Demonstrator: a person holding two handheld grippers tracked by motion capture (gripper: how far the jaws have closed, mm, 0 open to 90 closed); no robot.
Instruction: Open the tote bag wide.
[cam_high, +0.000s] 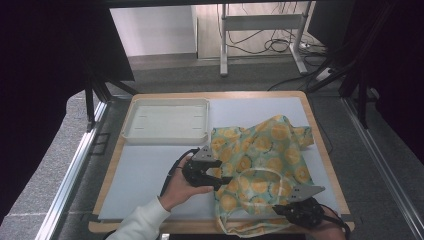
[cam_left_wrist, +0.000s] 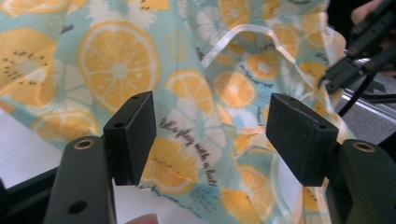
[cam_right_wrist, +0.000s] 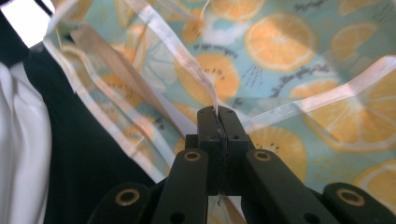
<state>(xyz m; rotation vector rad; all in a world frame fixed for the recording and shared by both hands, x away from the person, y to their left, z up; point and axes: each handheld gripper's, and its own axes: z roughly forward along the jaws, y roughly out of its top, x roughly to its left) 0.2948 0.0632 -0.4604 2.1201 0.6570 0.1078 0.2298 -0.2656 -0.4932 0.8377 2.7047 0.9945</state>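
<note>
A crumpled cloth (cam_high: 260, 160) printed with orange slices on pale blue lies on the right half of the table (cam_high: 145, 175), reaching from near the far right corner down to the near edge, where a bit of it hangs over. Its white hem (cam_high: 265, 175) loops across the middle of the heap. The left gripper (cam_high: 212, 175), held in the person's left hand (cam_high: 180, 190), sits at the cloth's left edge with its jaws spread wide — in the left gripper view (cam_left_wrist: 210, 126) the two black pads (cam_left_wrist: 135, 130) stand well apart with the printed cloth (cam_left_wrist: 201, 93) lying between and beyond them, not touching either pad as far as can be seen. The right gripper (cam_high: 287, 207) rests at the near right corner of the table, at the cloth's near edge. In the right gripper view its jaws are pressed together (cam_right_wrist: 218, 116) and pinch the white hem (cam_right_wrist: 187, 60) of the cloth (cam_right_wrist: 299, 70) — the strip of hem runs up and away from the closed tips. In the left gripper view the right gripper (cam_left_wrist: 343, 74) shows at the far right, at the edge of the cloth. A shallow white tray (cam_high: 131, 131) sits on the far left part of the table, just beside the cloth's far left corner. A white sleeve (cam_high: 140, 222) covers the left forearm.
</note>
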